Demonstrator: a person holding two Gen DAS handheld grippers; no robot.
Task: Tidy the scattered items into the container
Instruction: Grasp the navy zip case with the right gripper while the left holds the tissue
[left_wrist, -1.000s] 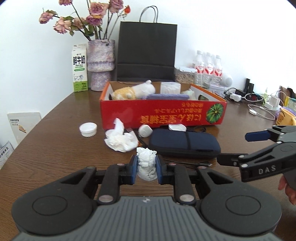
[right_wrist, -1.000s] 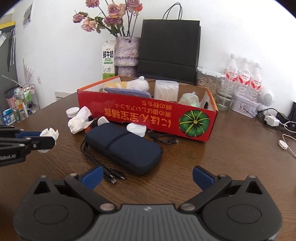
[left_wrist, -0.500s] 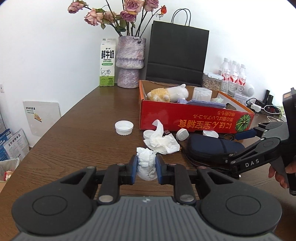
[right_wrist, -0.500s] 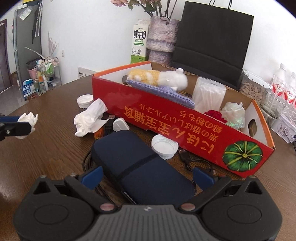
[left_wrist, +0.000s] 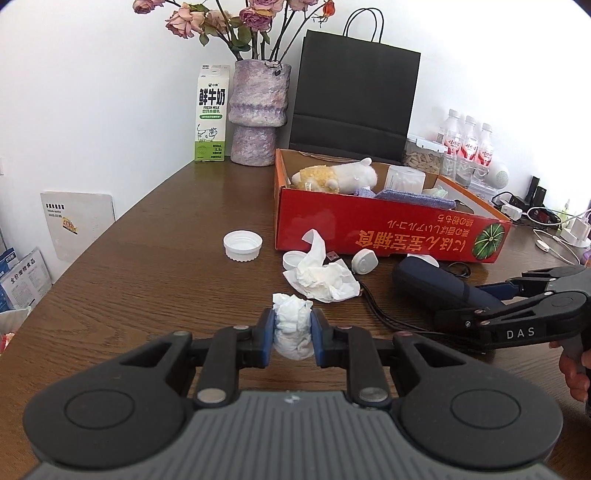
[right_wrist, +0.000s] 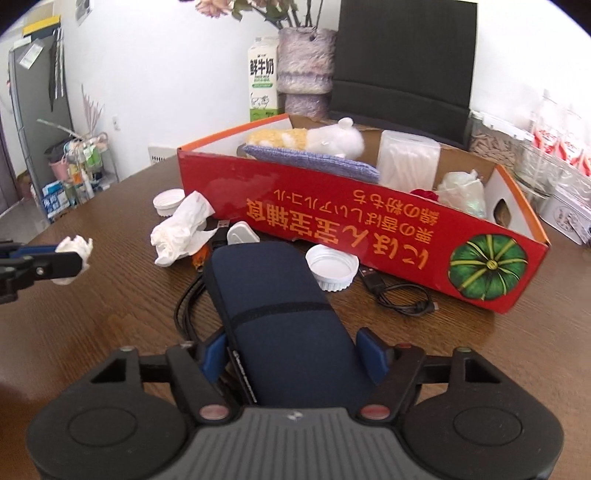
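Left gripper (left_wrist: 293, 334) clamped on a crumpled white tissue wad (left_wrist: 293, 329), held above the wood-grain table (left_wrist: 147, 280). Right gripper (right_wrist: 293, 356) closing around the near end of a soft navy fabric pouch (right_wrist: 280, 317) lying on the table; pads not clearly pressing. Red cardboard box (right_wrist: 369, 236) just behind the pouch, already holding a fluffy plush toy (right_wrist: 314, 142).

On my right gripper (left_wrist: 476, 302), as seen from my left wrist, the side of one arm reads "DAS" in pale letters. The milk carton (left_wrist: 212, 114) beside the vase carries large Chinese characters, 鲜牛奶, with "FRESH MILK" printed under them. The red box (right_wrist: 369, 236) has a line of orange Japanese lettering along its long side, printed upside down from where I stand, so I cannot read it surely.
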